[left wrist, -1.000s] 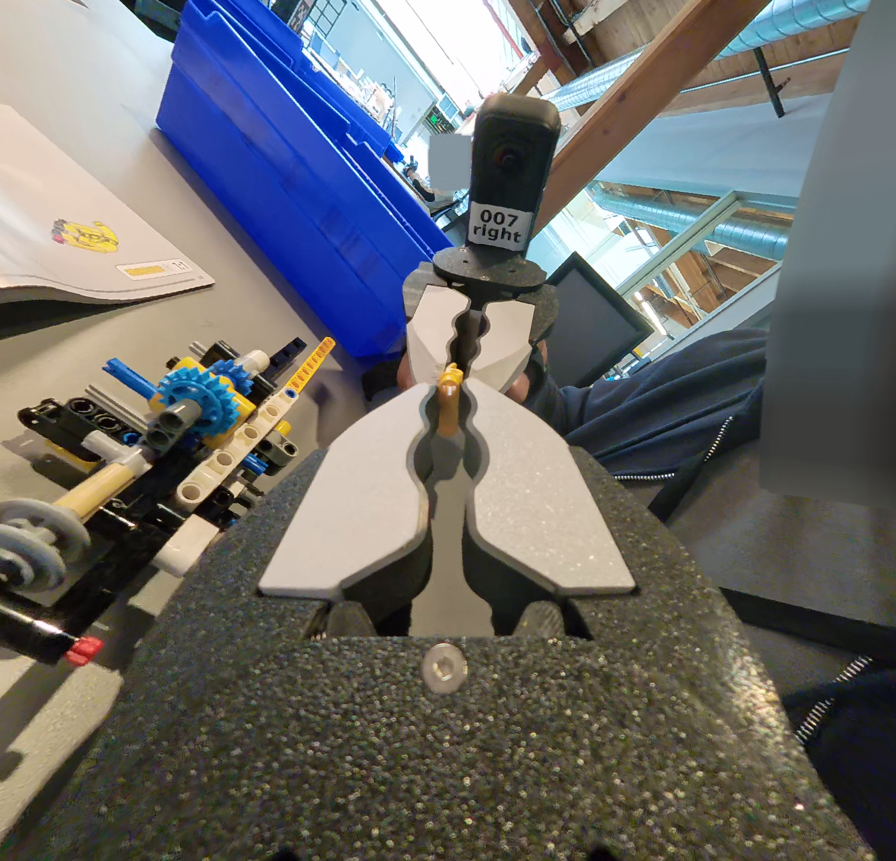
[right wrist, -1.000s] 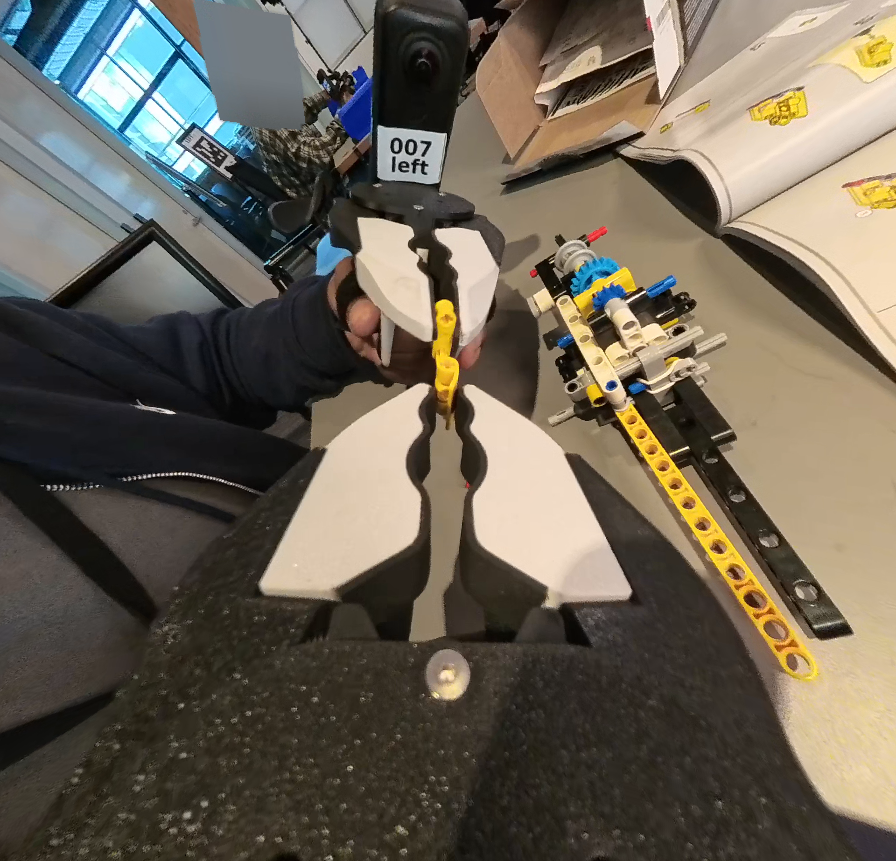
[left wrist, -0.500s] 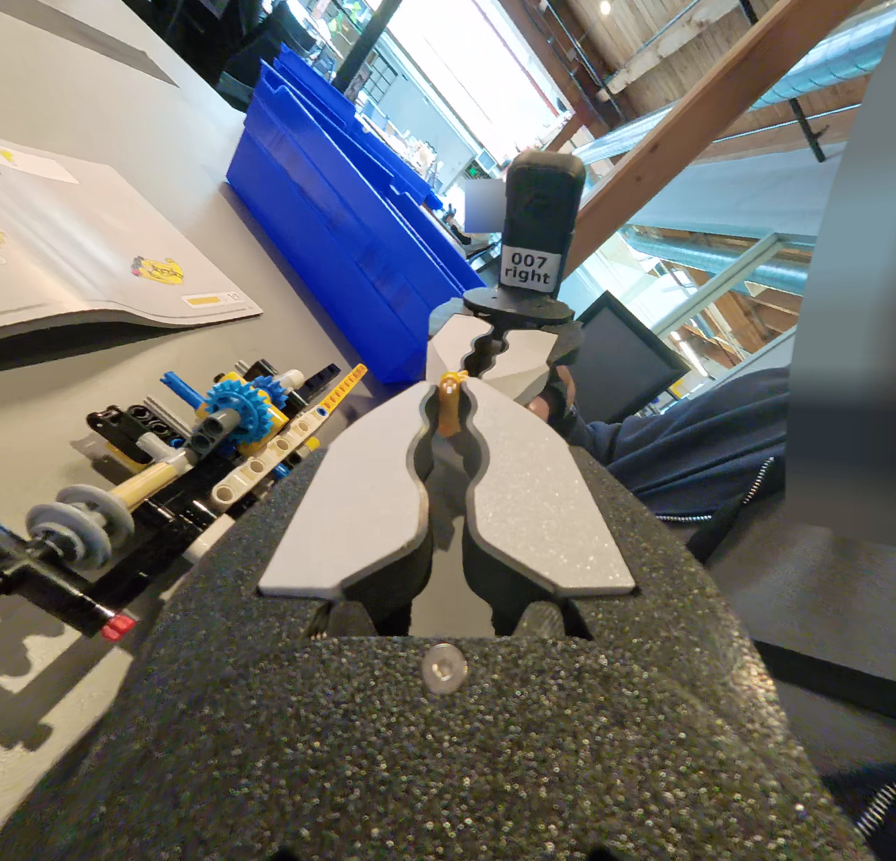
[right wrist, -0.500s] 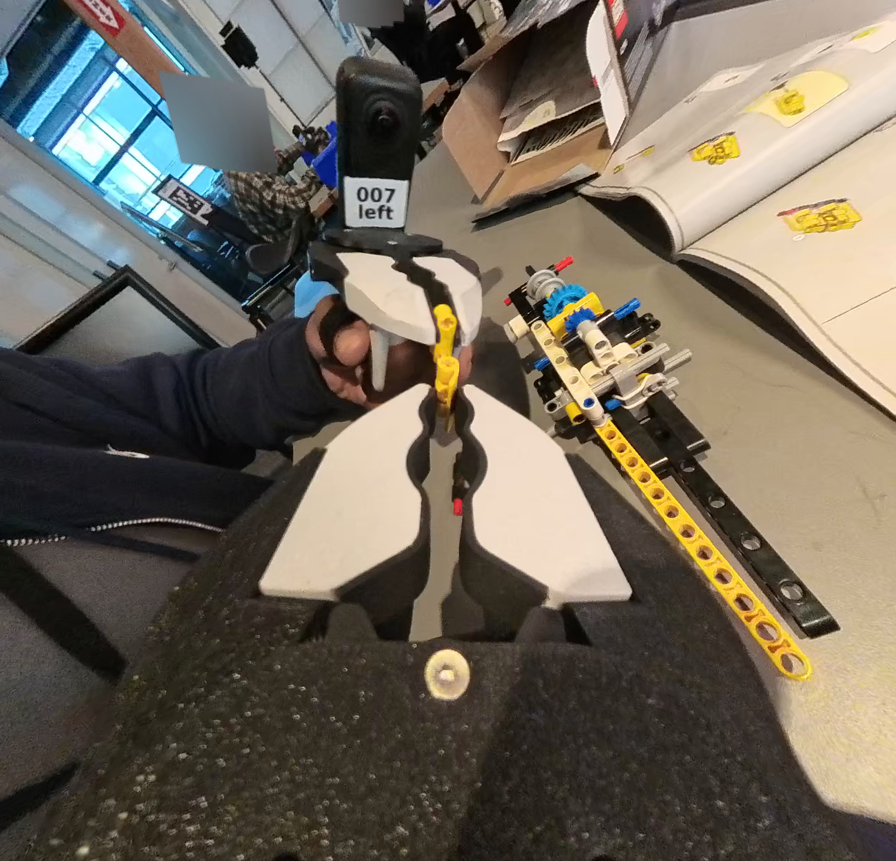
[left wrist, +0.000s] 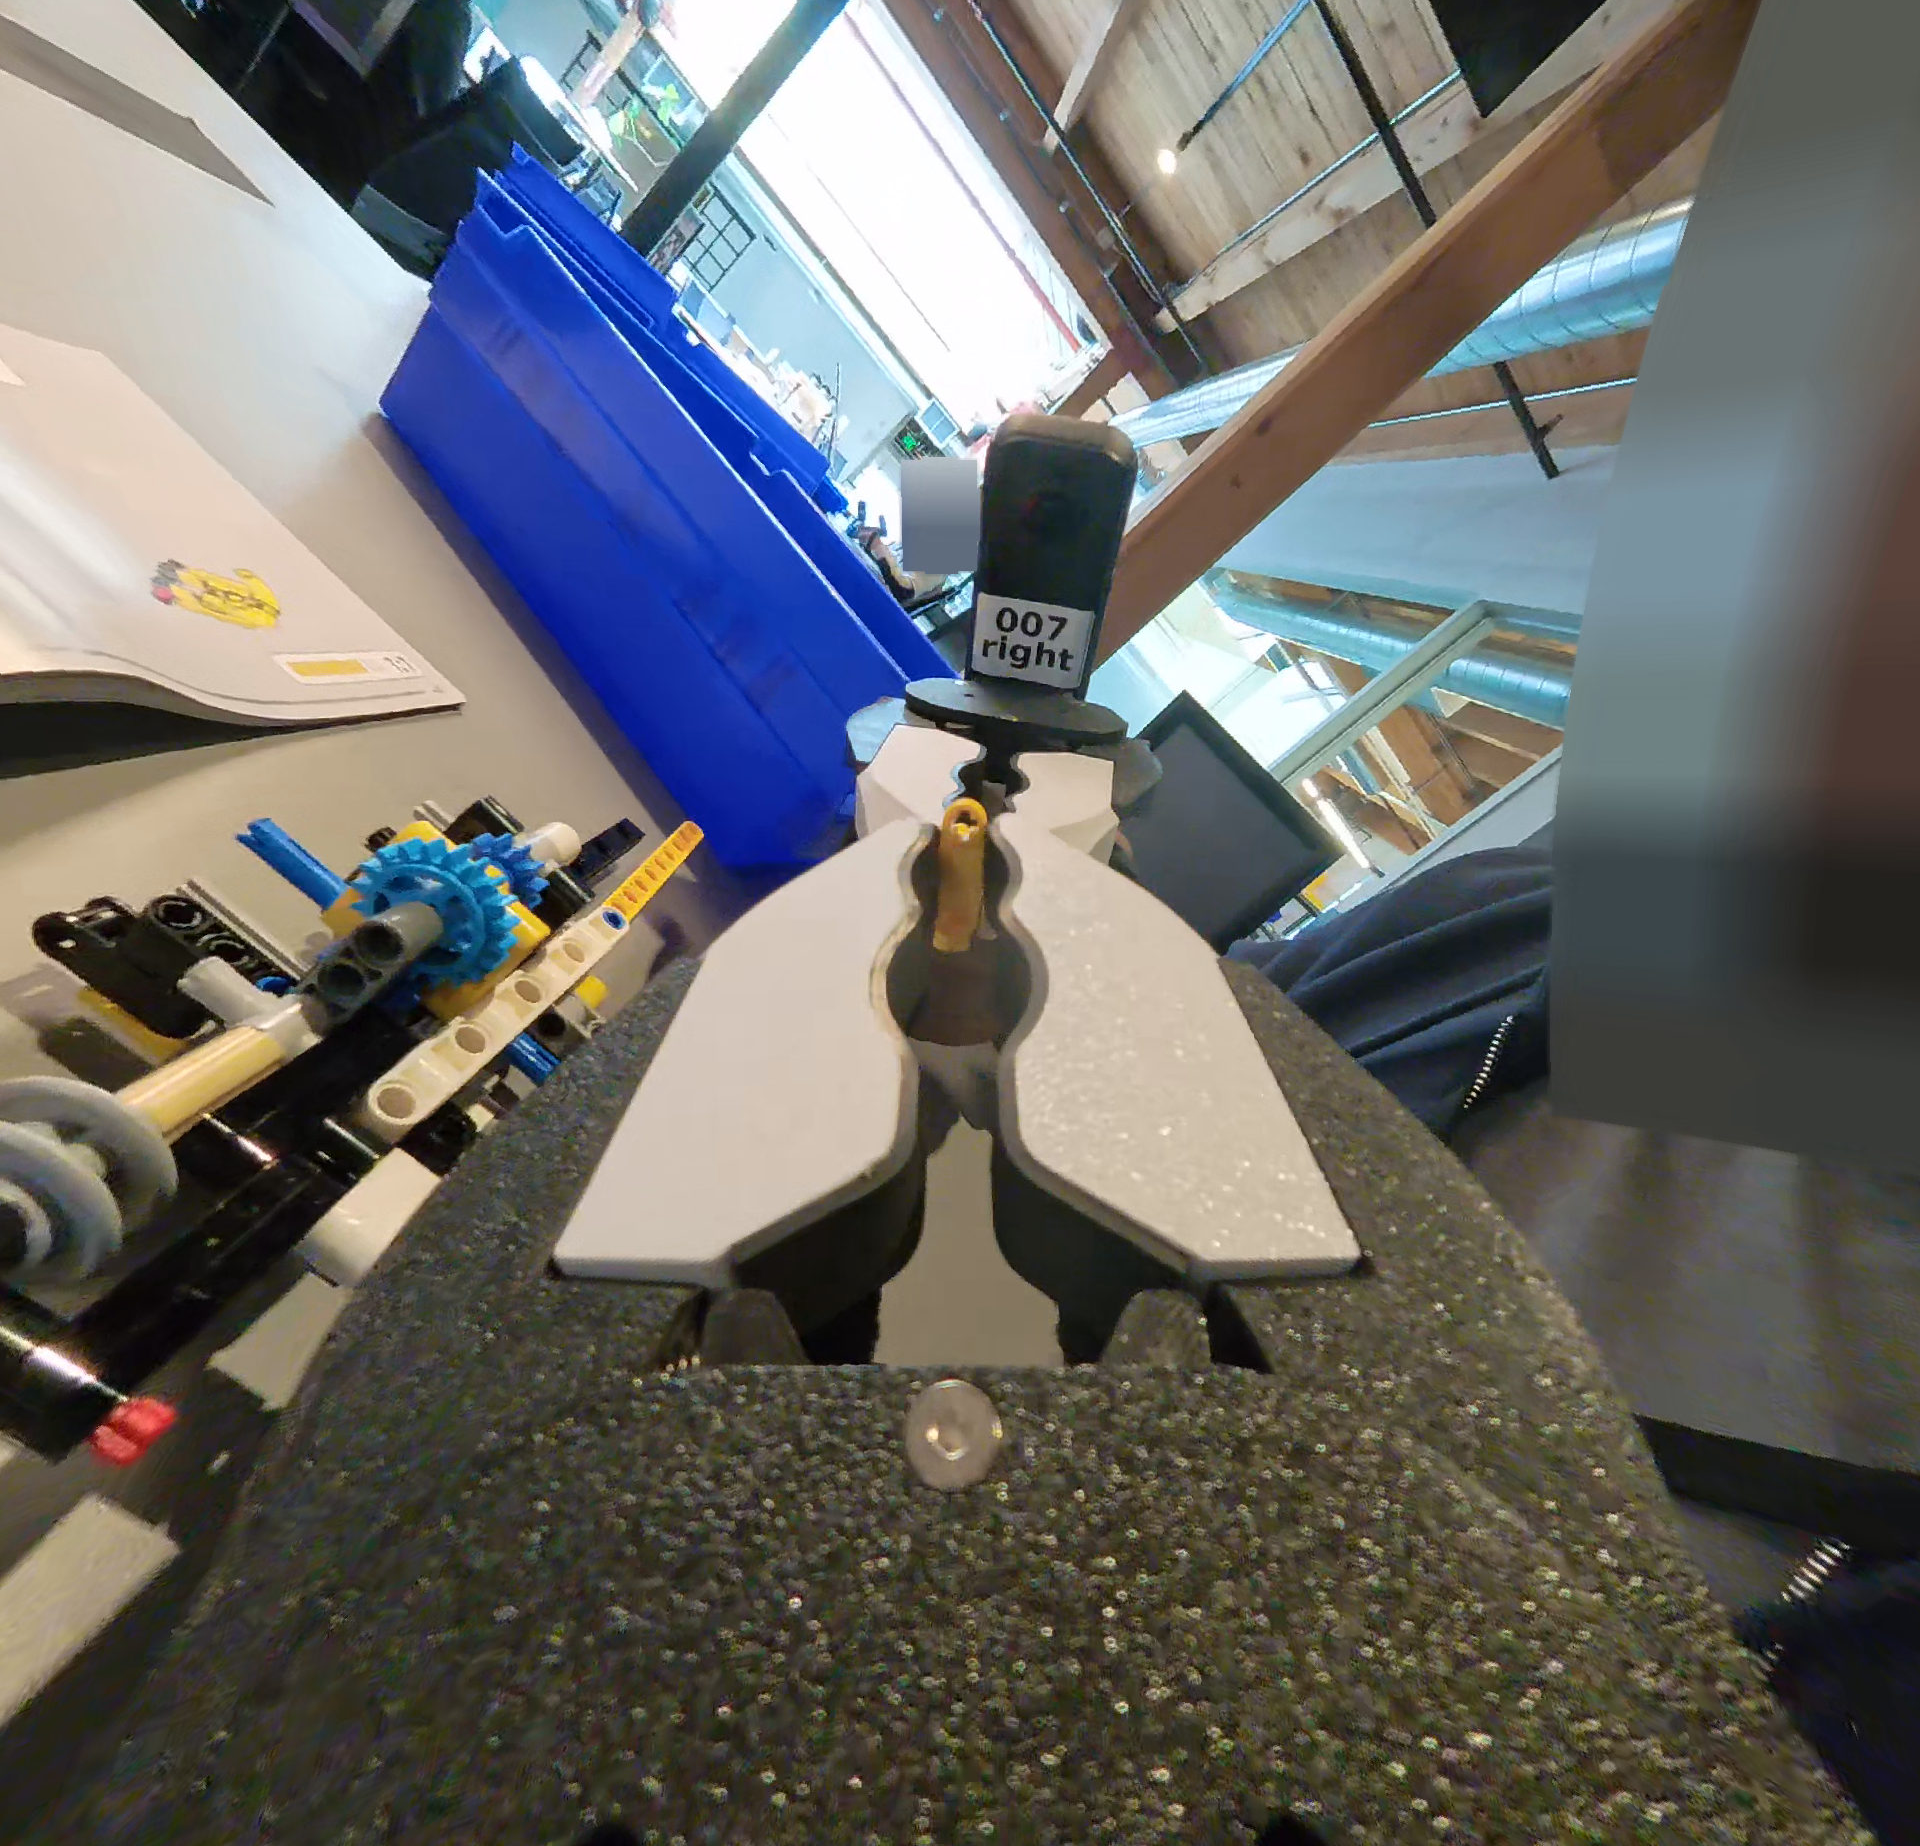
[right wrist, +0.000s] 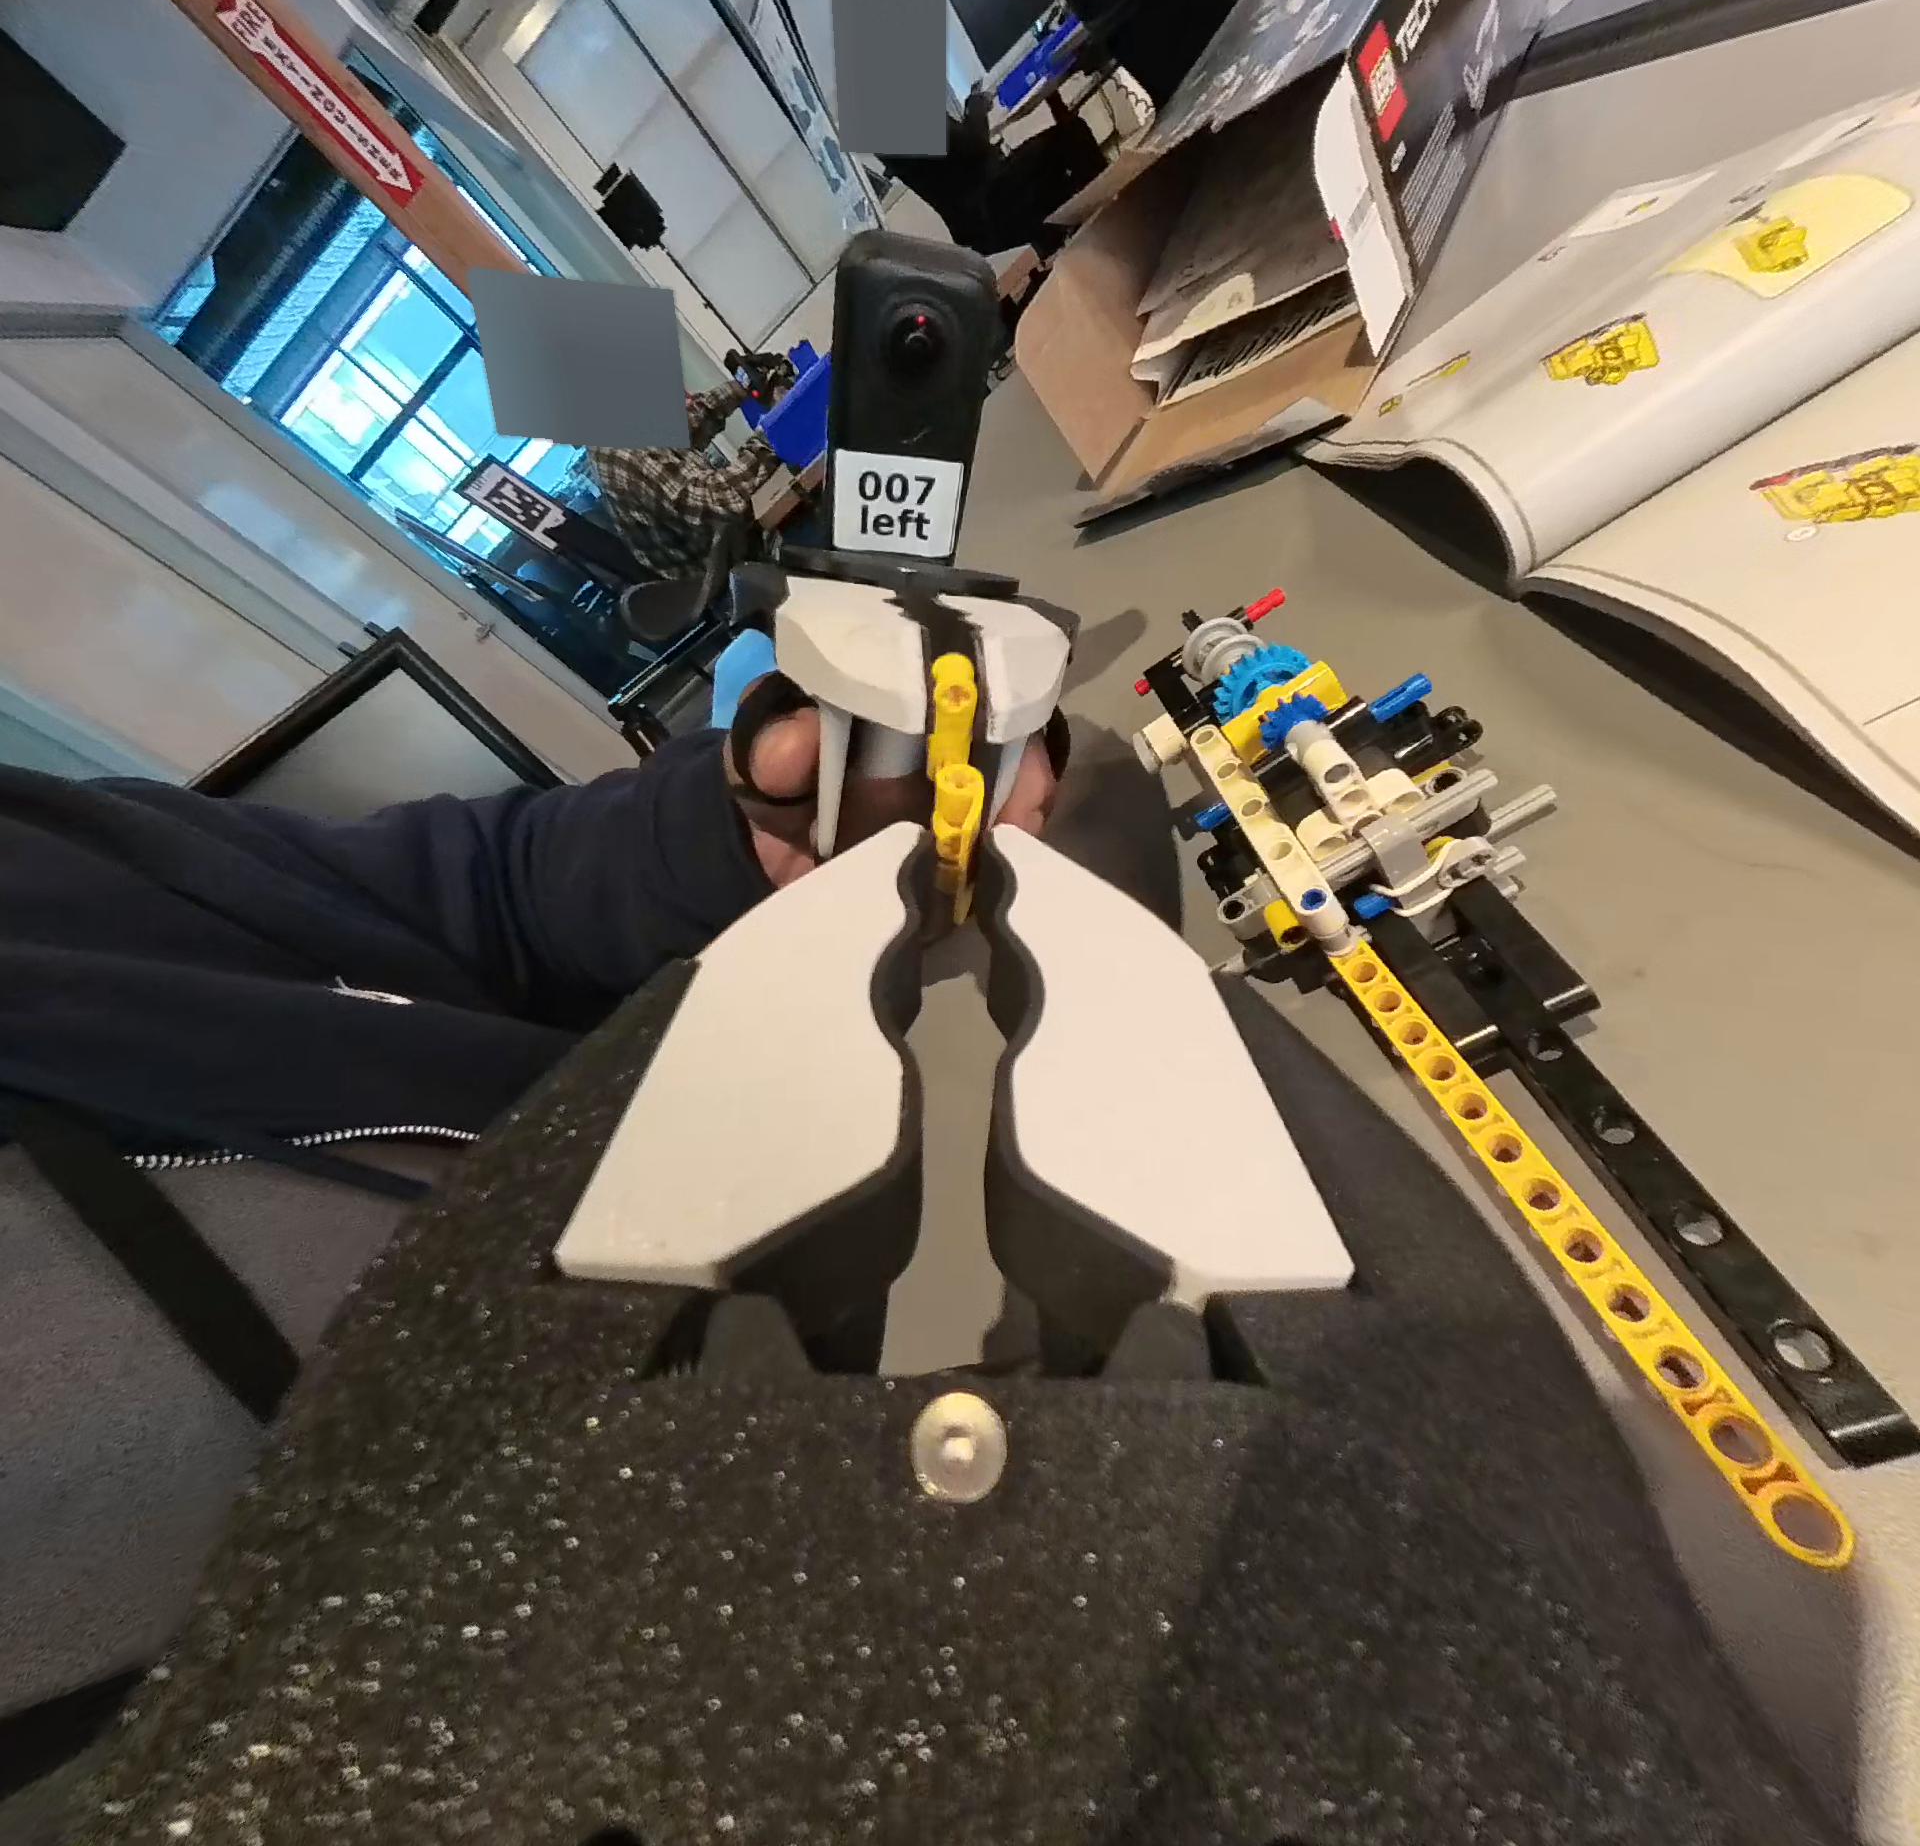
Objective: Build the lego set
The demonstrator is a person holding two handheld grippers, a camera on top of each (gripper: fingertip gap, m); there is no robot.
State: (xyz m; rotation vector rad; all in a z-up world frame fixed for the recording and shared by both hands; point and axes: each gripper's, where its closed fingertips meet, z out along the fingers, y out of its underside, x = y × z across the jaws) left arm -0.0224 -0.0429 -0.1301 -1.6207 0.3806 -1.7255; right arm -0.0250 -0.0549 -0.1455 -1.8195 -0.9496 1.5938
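pinching one small yellow connector between both tongs, above the chassis.
we judge it light, stiff, slippery; left gripper and right gripper each clamped on an end.

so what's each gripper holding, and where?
Both pinch one small yellow lego piece: left hand-held gripper on one end, right hand-held gripper on the other.

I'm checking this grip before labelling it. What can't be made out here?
- Yellow piece: its lower end is hidden between the right gripper fingers, right wrist view.
- Left gripper: its fingers hide most of the piece, left wrist view.
- Lego assembly: cut off at the left edge.
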